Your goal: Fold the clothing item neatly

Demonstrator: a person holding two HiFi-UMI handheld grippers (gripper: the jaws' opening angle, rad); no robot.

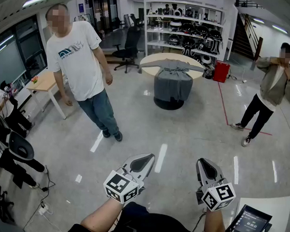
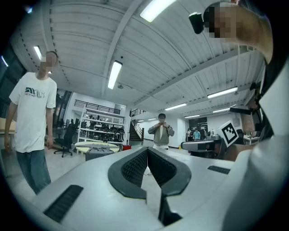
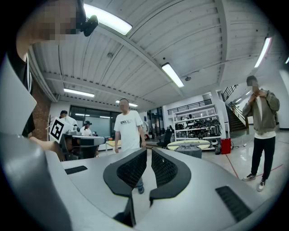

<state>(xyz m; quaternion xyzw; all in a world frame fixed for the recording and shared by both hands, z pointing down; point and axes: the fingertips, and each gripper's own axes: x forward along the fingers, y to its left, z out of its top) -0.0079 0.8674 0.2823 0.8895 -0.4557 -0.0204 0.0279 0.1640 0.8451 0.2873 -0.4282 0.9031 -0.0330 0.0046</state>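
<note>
A person in a white T-shirt [image 1: 73, 53] is standing far left, while the left gripper [image 1: 144, 159] is hovering near with its jaws pressed together and empty, the grey clothing item [image 1: 172, 81] is draping over the far round table [image 1: 149, 59], and the right gripper [image 1: 205, 165] is hovering near right with its jaws all but touching on nothing.

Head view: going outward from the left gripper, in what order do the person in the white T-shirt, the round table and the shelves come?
1. Person in the white T-shirt, standing at left.
2. Round table, mid-floor, farther back.
3. Shelves, behind the table at the back wall.
</note>
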